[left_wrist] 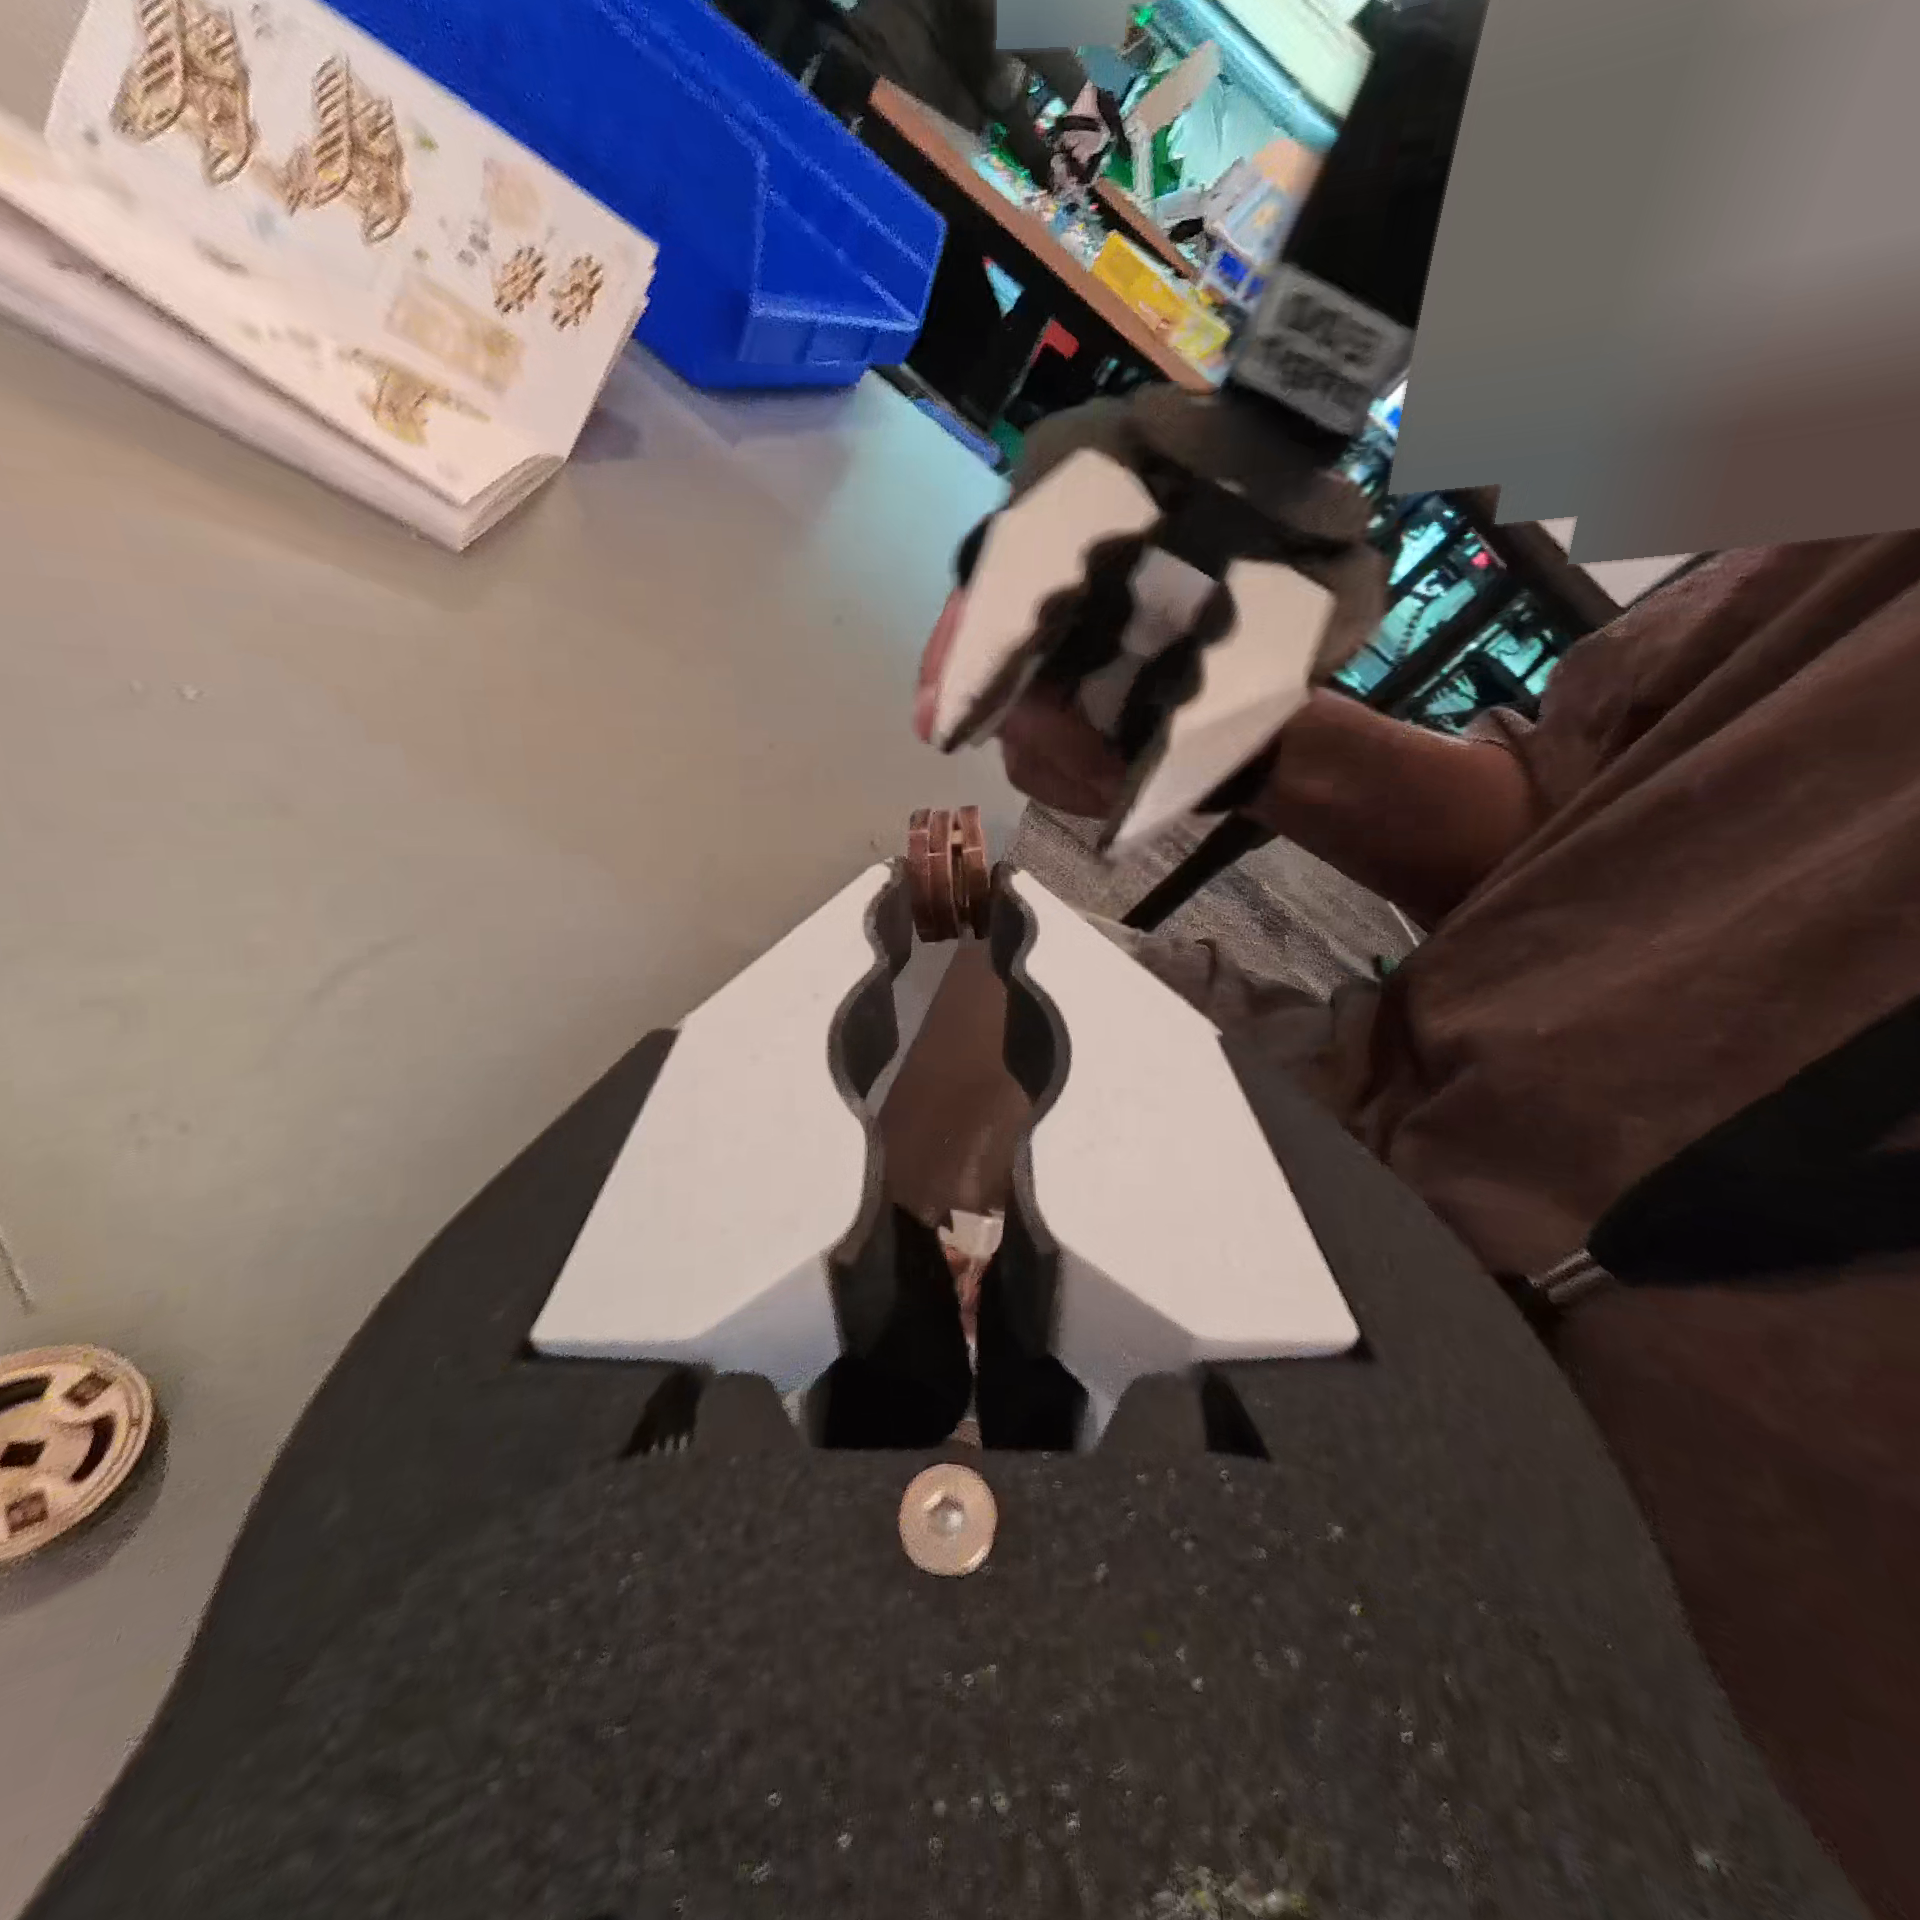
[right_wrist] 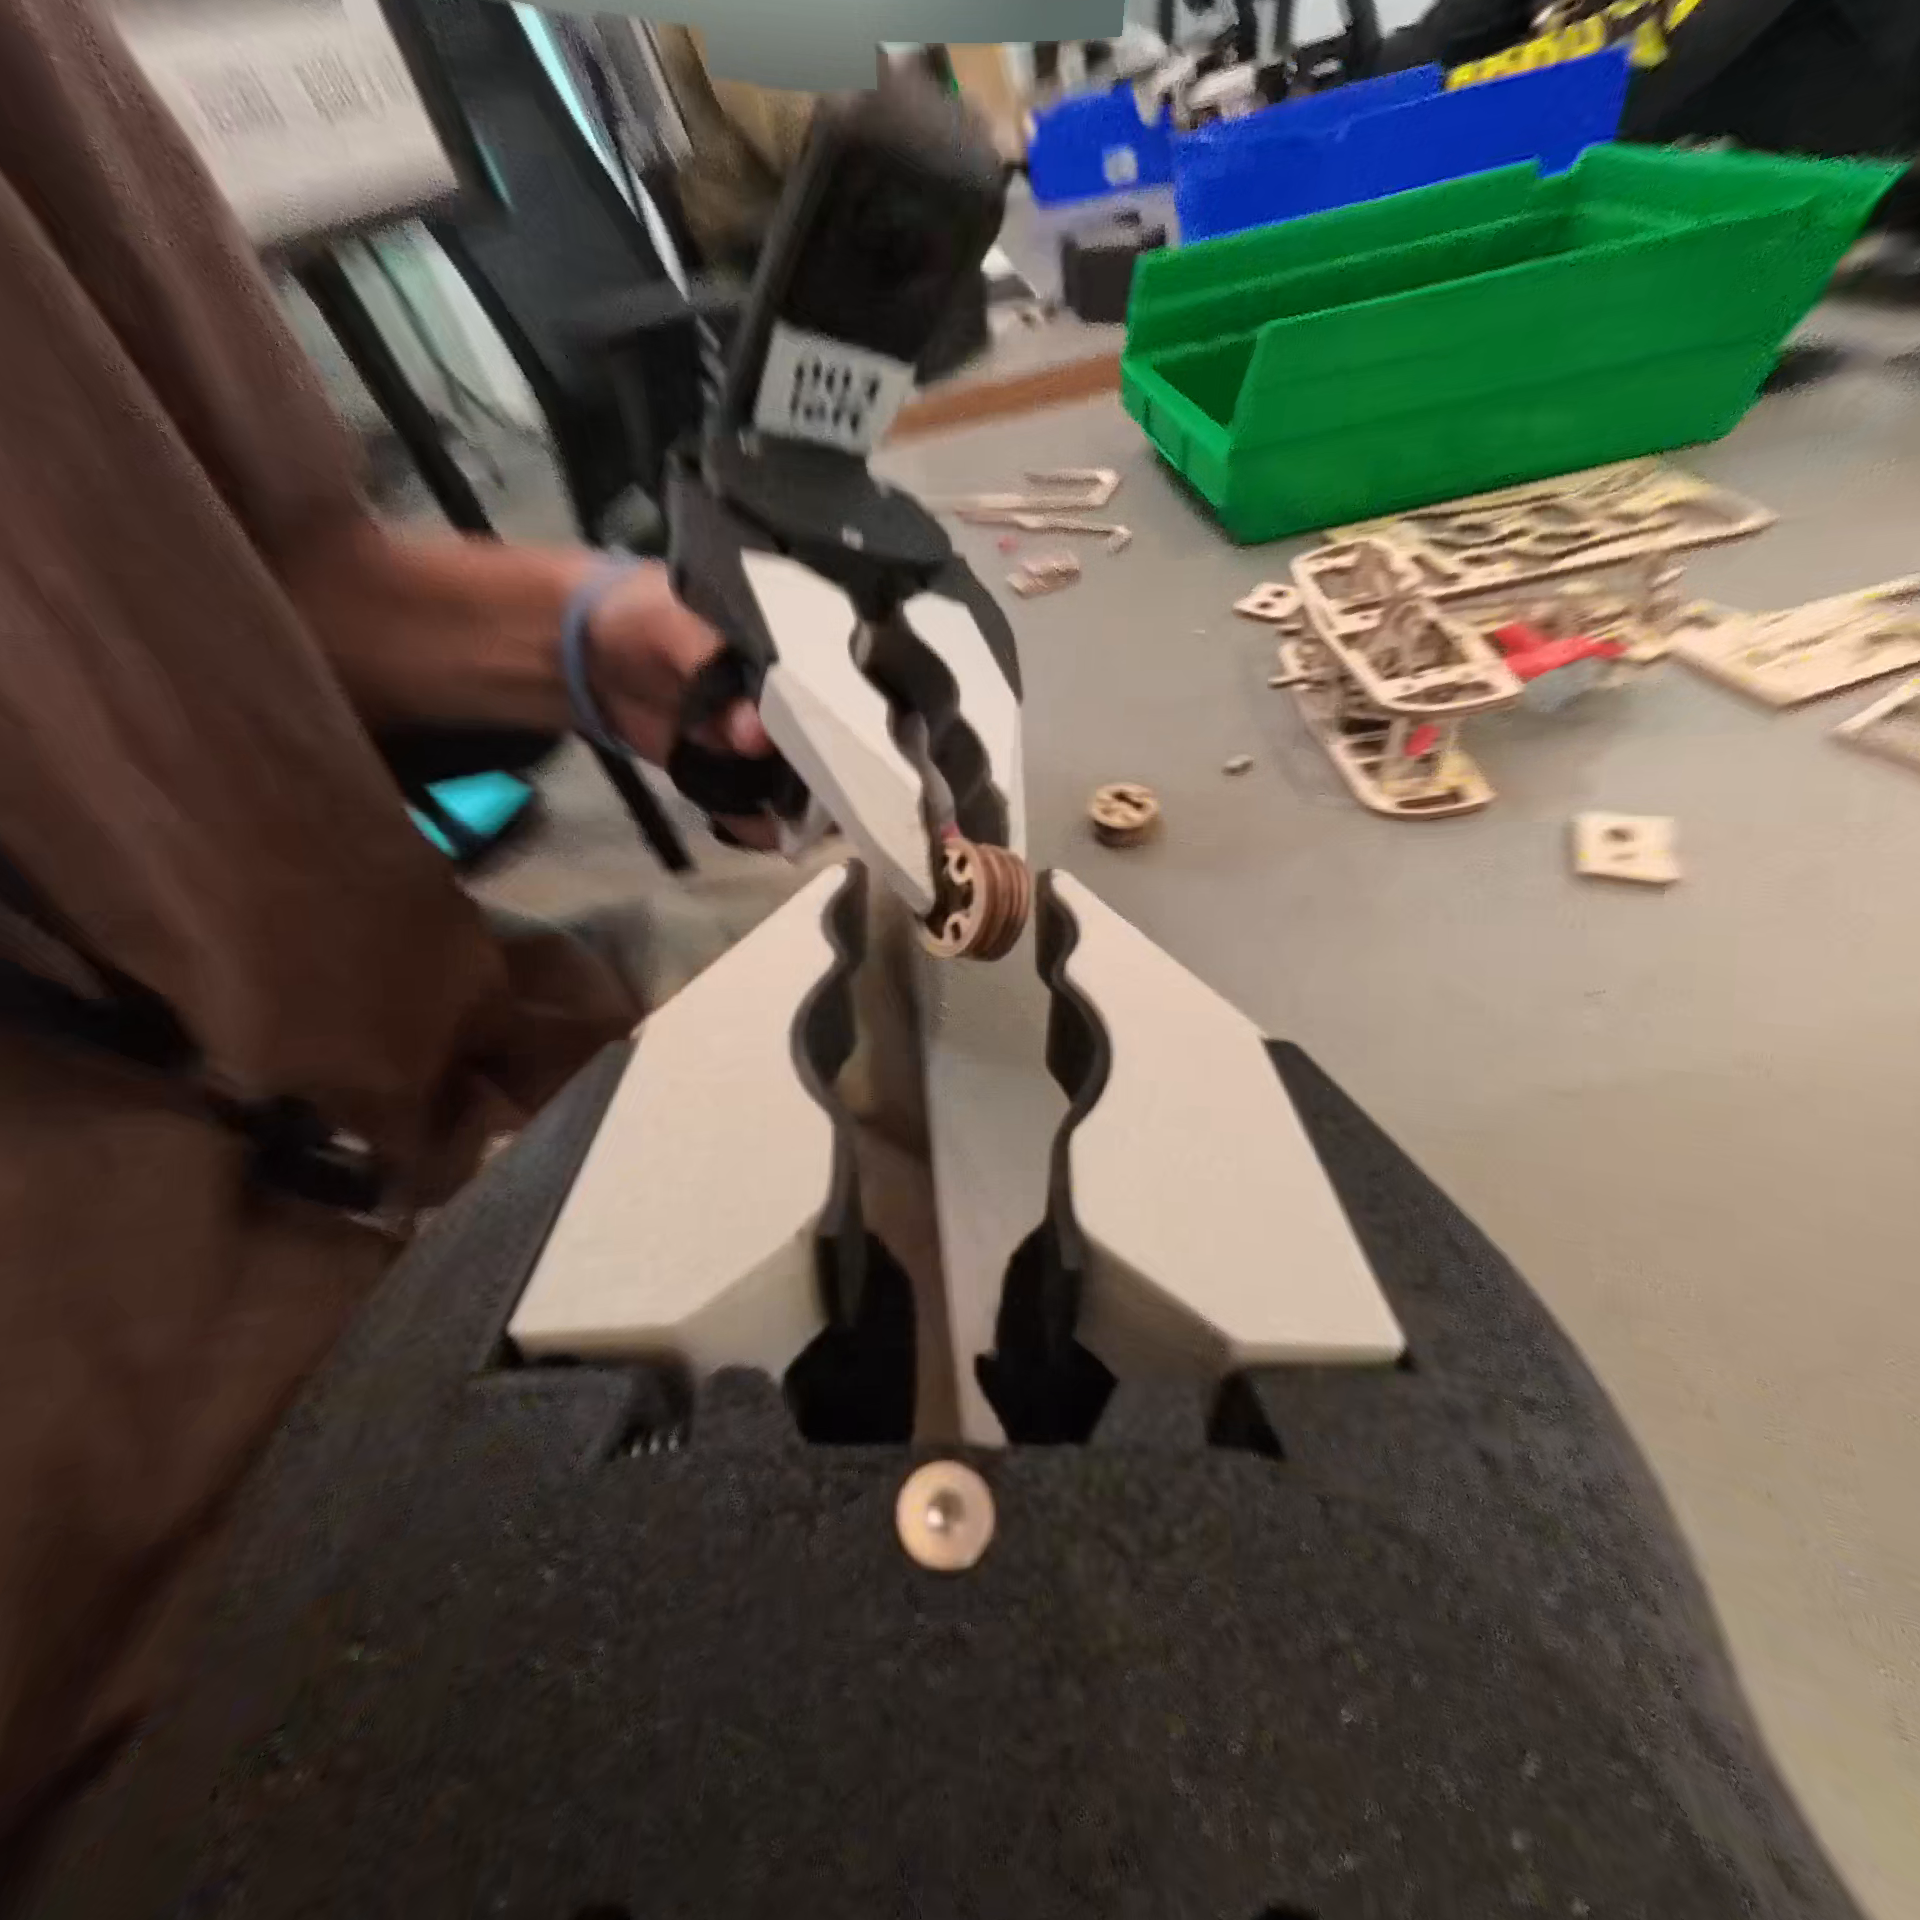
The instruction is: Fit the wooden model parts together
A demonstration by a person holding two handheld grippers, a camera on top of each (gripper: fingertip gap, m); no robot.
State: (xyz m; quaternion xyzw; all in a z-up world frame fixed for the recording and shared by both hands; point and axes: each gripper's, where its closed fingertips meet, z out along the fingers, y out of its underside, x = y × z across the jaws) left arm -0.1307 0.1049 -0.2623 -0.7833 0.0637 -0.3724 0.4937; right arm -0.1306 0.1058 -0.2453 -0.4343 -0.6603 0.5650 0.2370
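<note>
My left gripper (left_wrist: 948, 883) is shut on a small wooden wheel part (left_wrist: 945, 878) made of stacked discs, pinched at the fingertips and held above the grey table. In the right wrist view the left gripper (right_wrist: 971, 868) comes in from the upper left with the same wheel part (right_wrist: 977, 904). My right gripper (right_wrist: 948, 888) is open, and the wheel sits in the gap between its tips, closer to the right finger; I cannot tell if they touch. The right gripper also shows in the left wrist view (left_wrist: 1039, 769), raised beyond the wheel.
A round wooden disc (left_wrist: 62, 1455) lies on the table at left, near an open instruction booklet (left_wrist: 312, 260) and a blue bin (left_wrist: 727, 187). On the right are a green bin (right_wrist: 1455, 343), a part-built wooden model (right_wrist: 1392, 665), a small spool (right_wrist: 1124, 814) and a square piece (right_wrist: 1624, 847).
</note>
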